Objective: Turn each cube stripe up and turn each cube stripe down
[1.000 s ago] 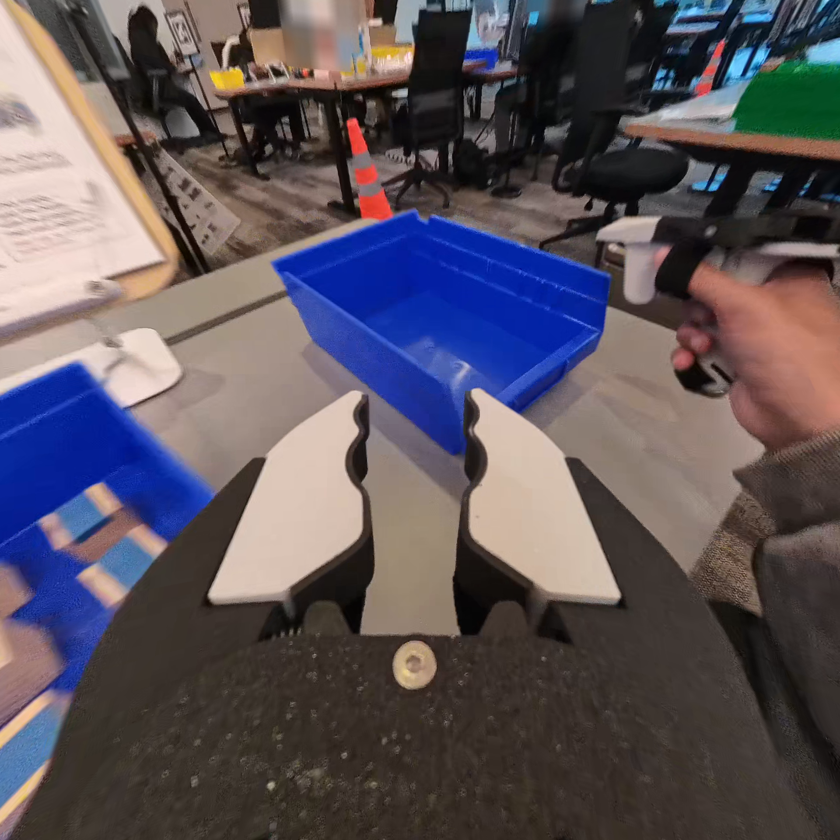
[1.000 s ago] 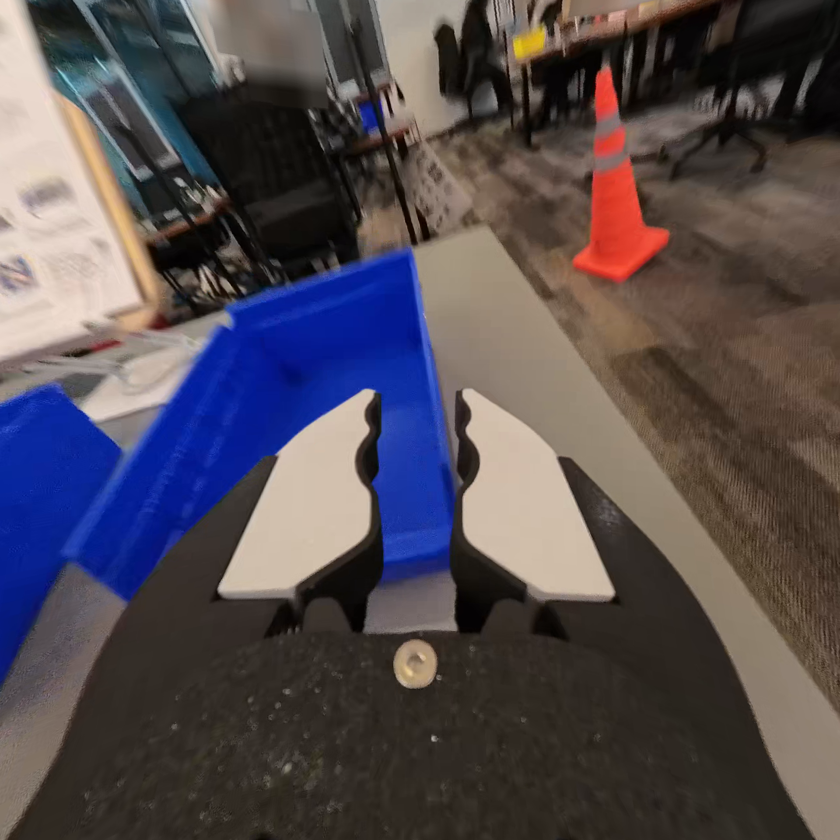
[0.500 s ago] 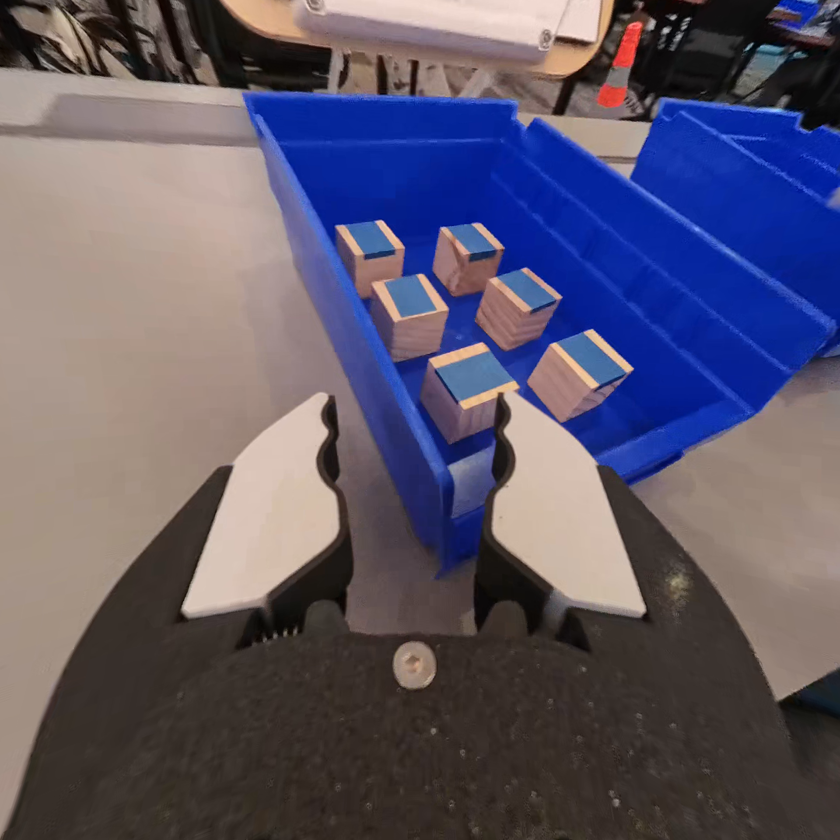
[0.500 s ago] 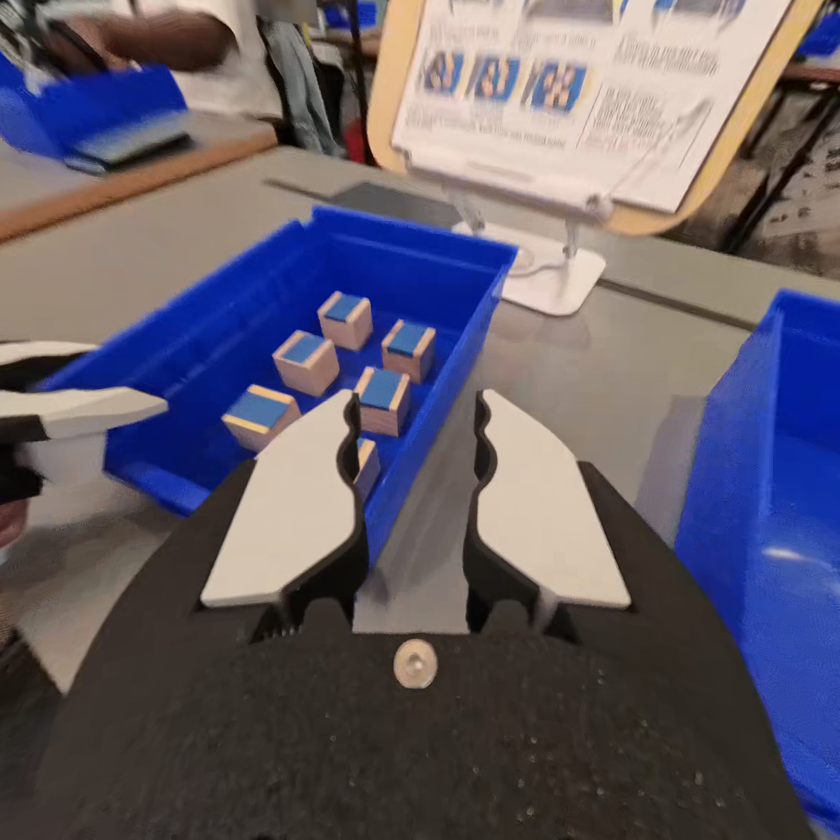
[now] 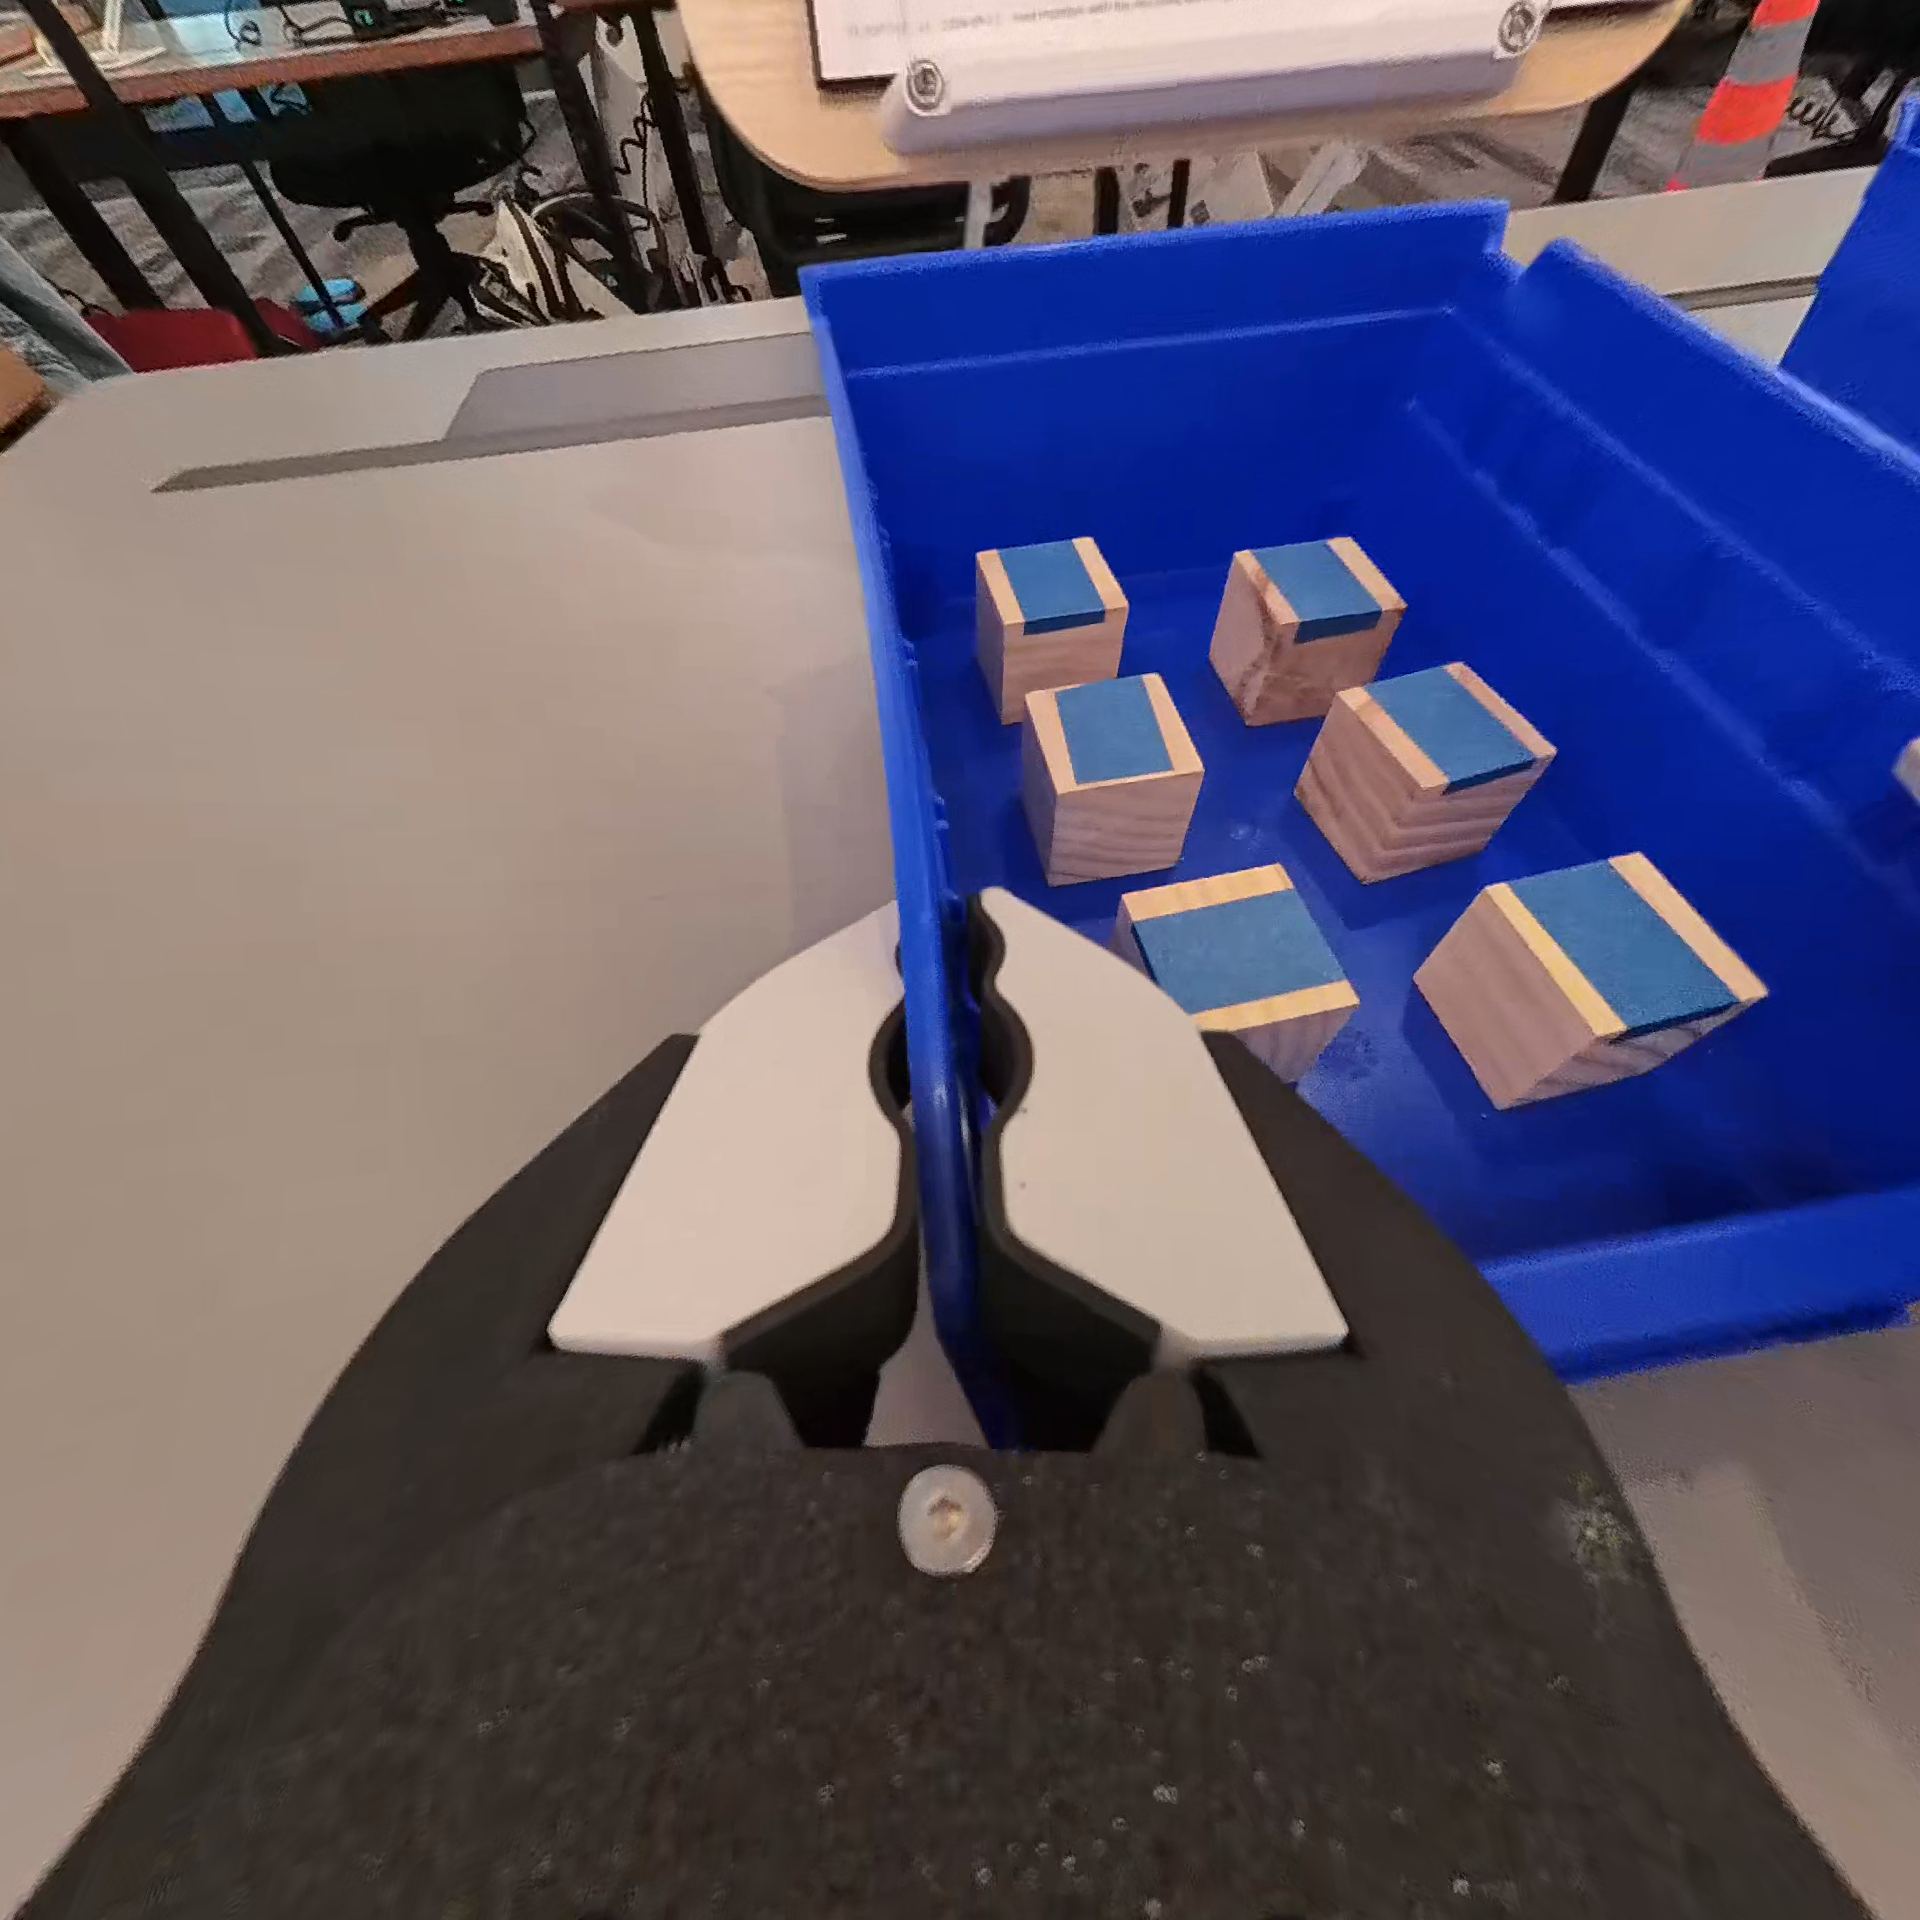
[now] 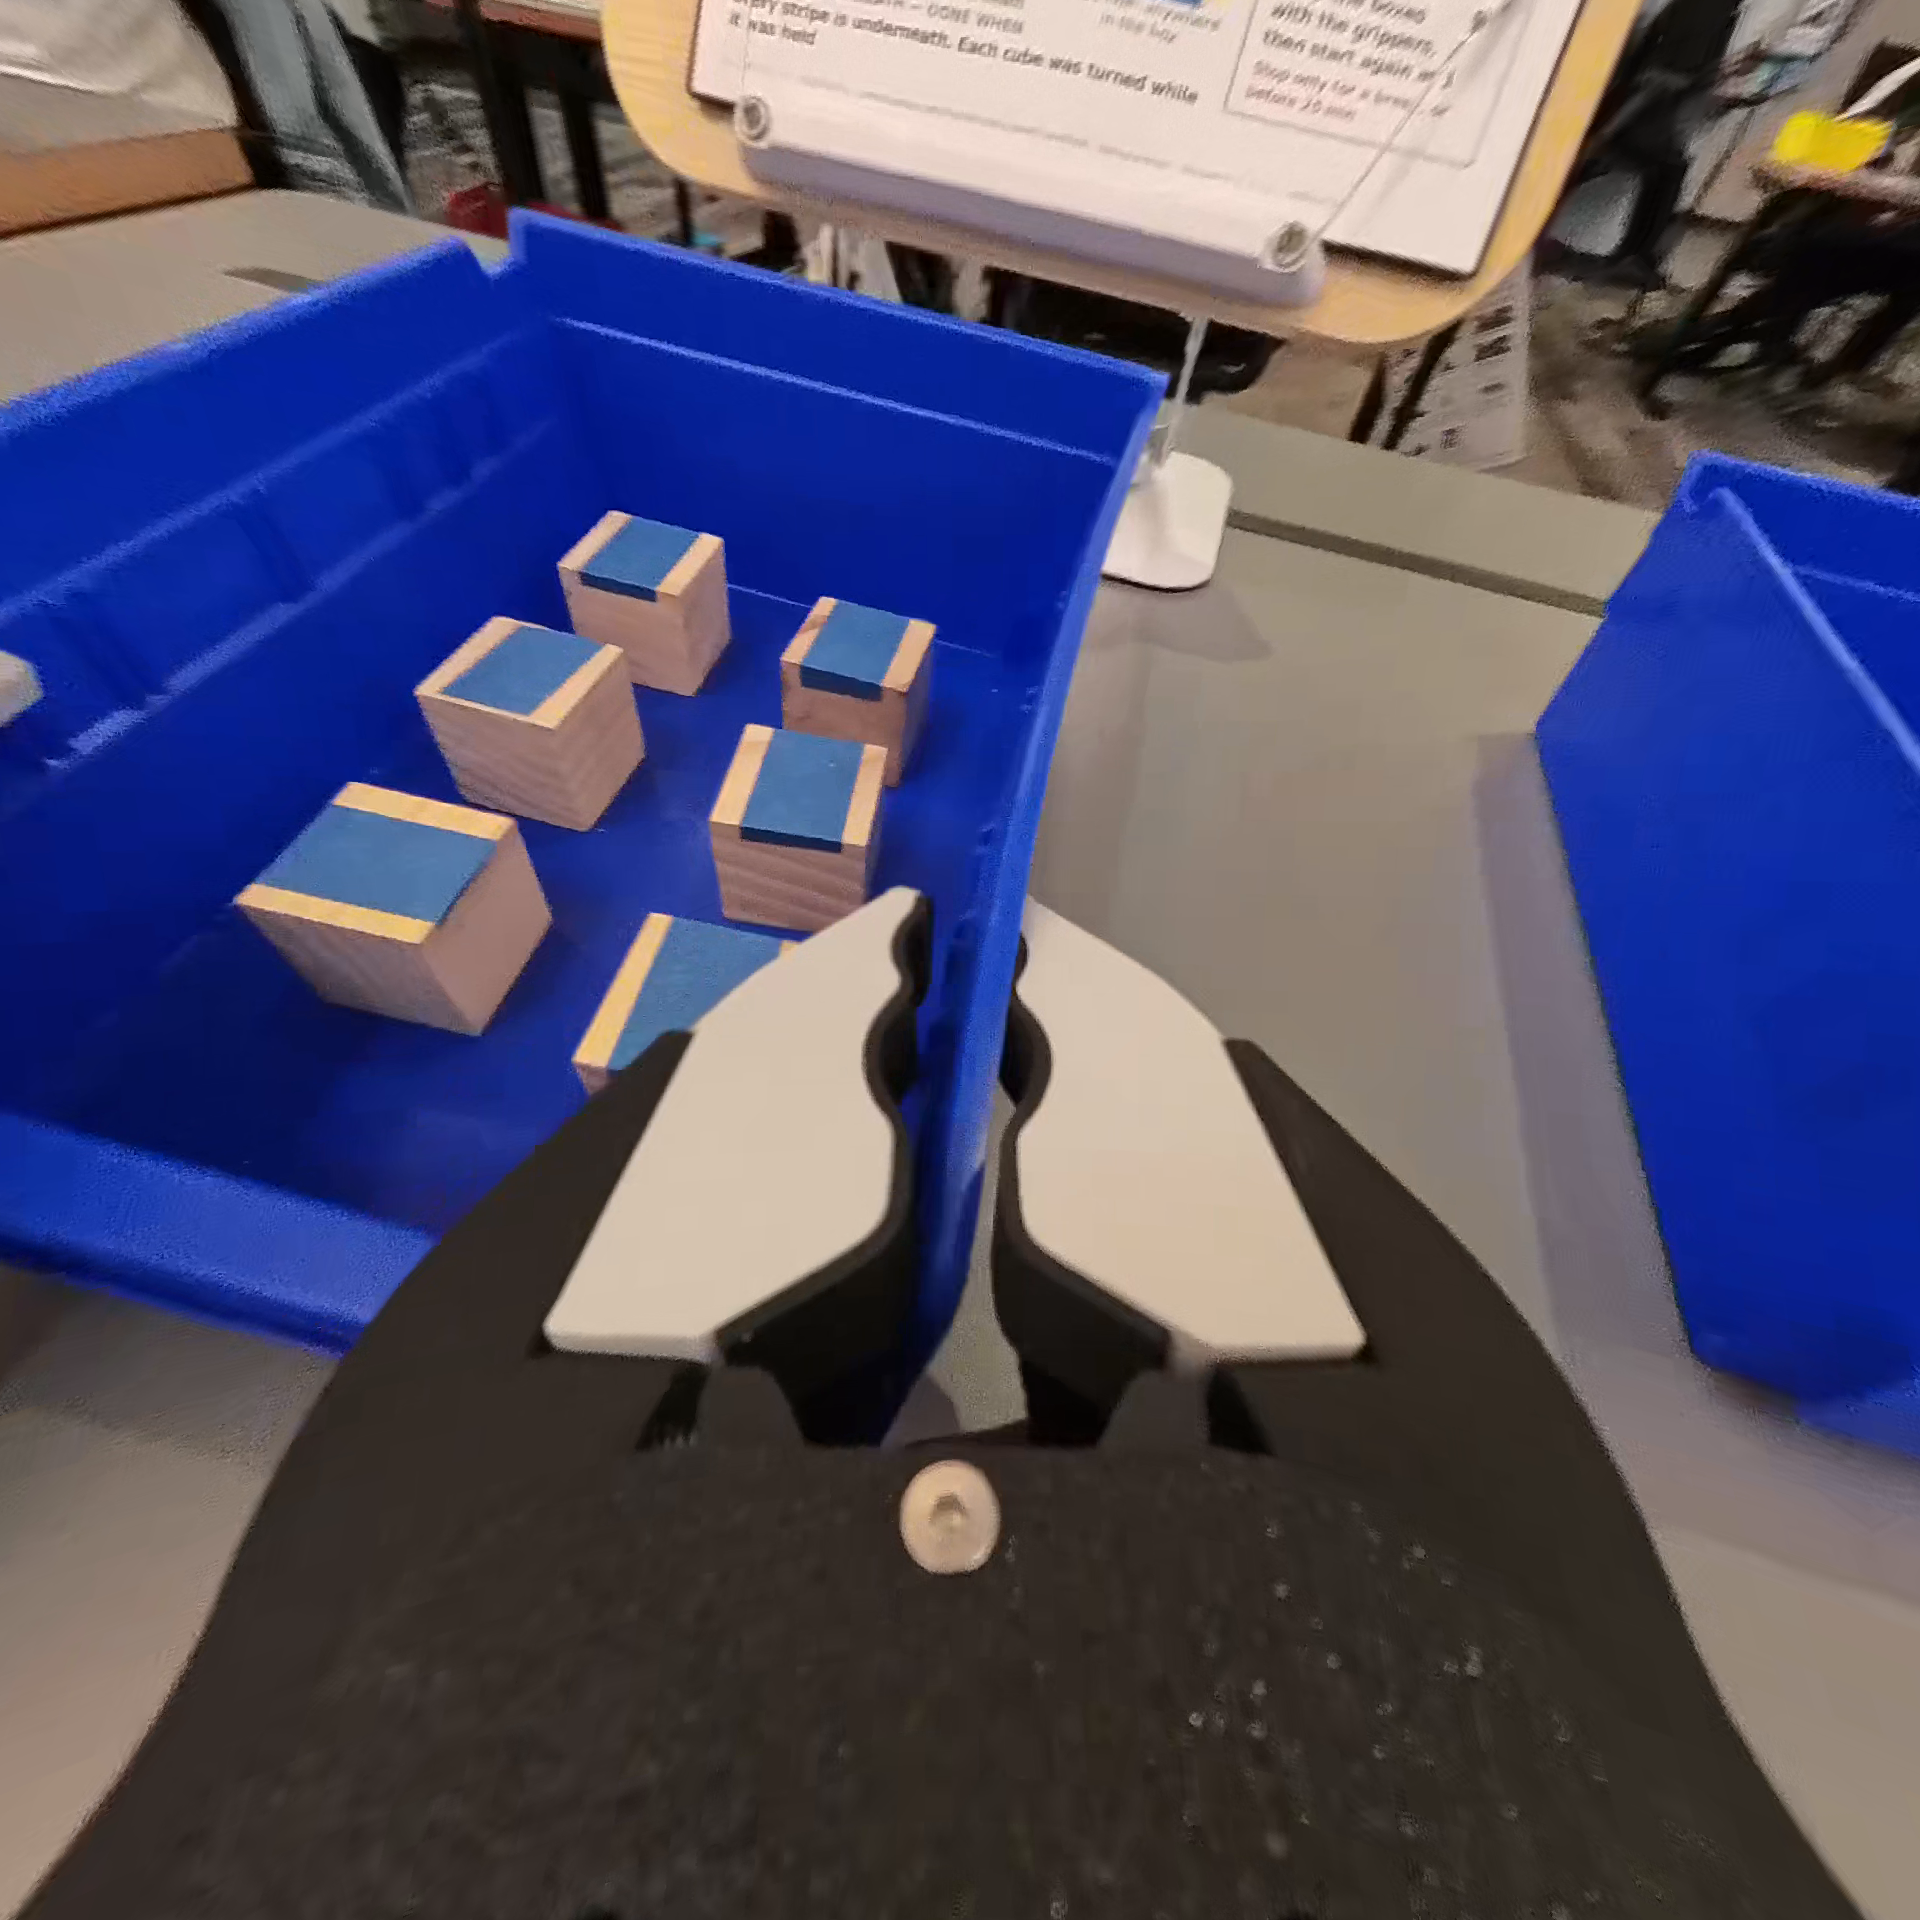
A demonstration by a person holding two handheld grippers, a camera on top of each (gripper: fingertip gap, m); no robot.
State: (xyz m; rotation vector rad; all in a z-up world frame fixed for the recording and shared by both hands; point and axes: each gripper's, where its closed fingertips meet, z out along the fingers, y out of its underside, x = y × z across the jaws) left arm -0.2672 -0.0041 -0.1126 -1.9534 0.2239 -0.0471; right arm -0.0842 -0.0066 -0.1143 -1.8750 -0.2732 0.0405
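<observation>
A grey table [image 5: 364,779] fills the foreground, with a seam running across its far part. Behind it stands a wooden board [image 6: 1351,301] holding printed sheets under a white clip bar, on a white foot [image 6: 1164,530]. Beyond lie patterned grey carpet [image 5: 239,223], a black office chair [image 5: 405,135], a brown-topped desk [image 5: 270,52] on dark legs, and an orange cone [image 5: 1756,94] with grey bands. Lighting is even, indoor.

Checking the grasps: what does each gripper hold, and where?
Both hold the bin with the cubes: left gripper on the bin's left wall, right gripper on its right wall.
</observation>
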